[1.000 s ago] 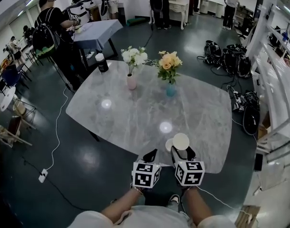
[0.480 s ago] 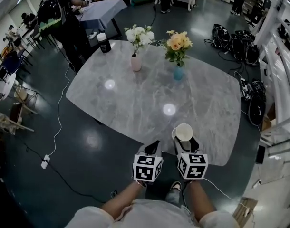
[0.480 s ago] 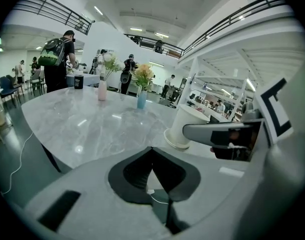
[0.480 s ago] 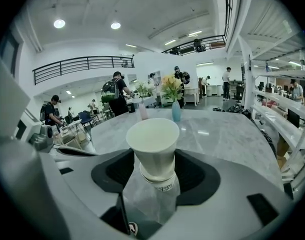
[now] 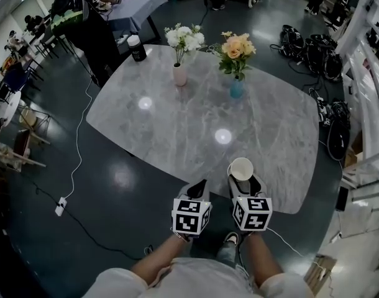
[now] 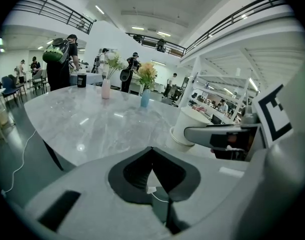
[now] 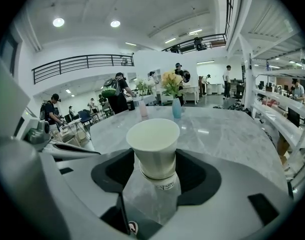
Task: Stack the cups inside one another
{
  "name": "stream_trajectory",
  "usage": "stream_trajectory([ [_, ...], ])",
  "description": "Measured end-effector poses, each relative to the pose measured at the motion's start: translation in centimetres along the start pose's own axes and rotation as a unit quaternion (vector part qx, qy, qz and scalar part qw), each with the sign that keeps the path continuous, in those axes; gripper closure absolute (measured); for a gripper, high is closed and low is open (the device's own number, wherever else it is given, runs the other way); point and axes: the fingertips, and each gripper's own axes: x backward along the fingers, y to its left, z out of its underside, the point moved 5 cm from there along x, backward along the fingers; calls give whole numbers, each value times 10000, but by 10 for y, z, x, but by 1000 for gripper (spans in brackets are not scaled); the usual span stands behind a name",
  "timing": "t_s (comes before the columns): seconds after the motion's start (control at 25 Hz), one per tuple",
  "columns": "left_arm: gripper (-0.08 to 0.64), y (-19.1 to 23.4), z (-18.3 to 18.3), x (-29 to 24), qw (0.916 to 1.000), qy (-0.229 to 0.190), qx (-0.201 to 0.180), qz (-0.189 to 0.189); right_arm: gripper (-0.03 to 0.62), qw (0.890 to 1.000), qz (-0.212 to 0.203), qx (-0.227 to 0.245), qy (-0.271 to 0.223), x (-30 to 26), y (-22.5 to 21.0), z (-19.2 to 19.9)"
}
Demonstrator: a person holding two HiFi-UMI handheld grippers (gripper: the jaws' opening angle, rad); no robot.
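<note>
Clamping nested paper cups (image 7: 153,149) in right tongs (image 7: 153,176), left tongs (image 6: 151,155) closed on nothing. Could crush thin walls by oversqueezing, or drop them past bench (image 5: 177,135) edge.

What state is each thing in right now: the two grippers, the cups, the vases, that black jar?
cups: nested, upright, top one empty.
right gripper: shut on the cups.
left gripper: shut, holding nothing.
pink vase: upright, white flowers in it.
blue vase: upright, orange flowers in it.
black jar: upright, white lid on.
</note>
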Motion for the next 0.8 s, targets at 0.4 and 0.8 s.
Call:
stream_trajectory([
  [0.4, 565, 2, 3, 0, 10000, 34, 14, -1, 352, 10000, 65, -7, 14, -2, 0, 4],
  [0.8, 565, -7, 2, 4, 10000, -24, -3, 62, 344, 9995, 156, -225, -187, 16, -7, 0],
])
